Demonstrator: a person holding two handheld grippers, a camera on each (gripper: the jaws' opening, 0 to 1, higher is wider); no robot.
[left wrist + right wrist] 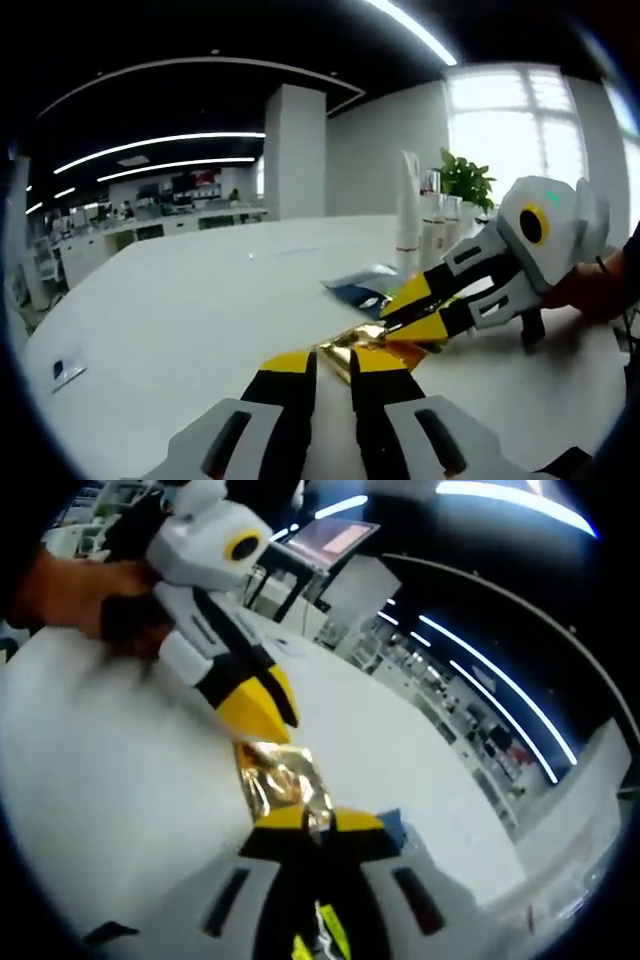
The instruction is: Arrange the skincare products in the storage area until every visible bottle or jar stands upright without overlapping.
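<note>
A crumpled gold foil sachet (352,350) lies low over the white table (200,300), held from two sides. My left gripper (333,362) is shut on its near edge. The right gripper (392,322) reaches in from the right, held by a person's hand, and pinches the sachet's far corner. In the right gripper view the sachet (278,775) stretches between my right gripper (320,822), shut on it, and the left gripper (272,722) coming from the upper left. A tall white tube (408,215) and two small bottles (434,228) stand upright at the back right.
A flat blue sachet (360,288) lies on the table just behind the gold one, also seen as a blue sachet (392,830) beside my right jaws. A potted plant (465,180) stands behind the bottles. Desks and a pillar fill the office beyond.
</note>
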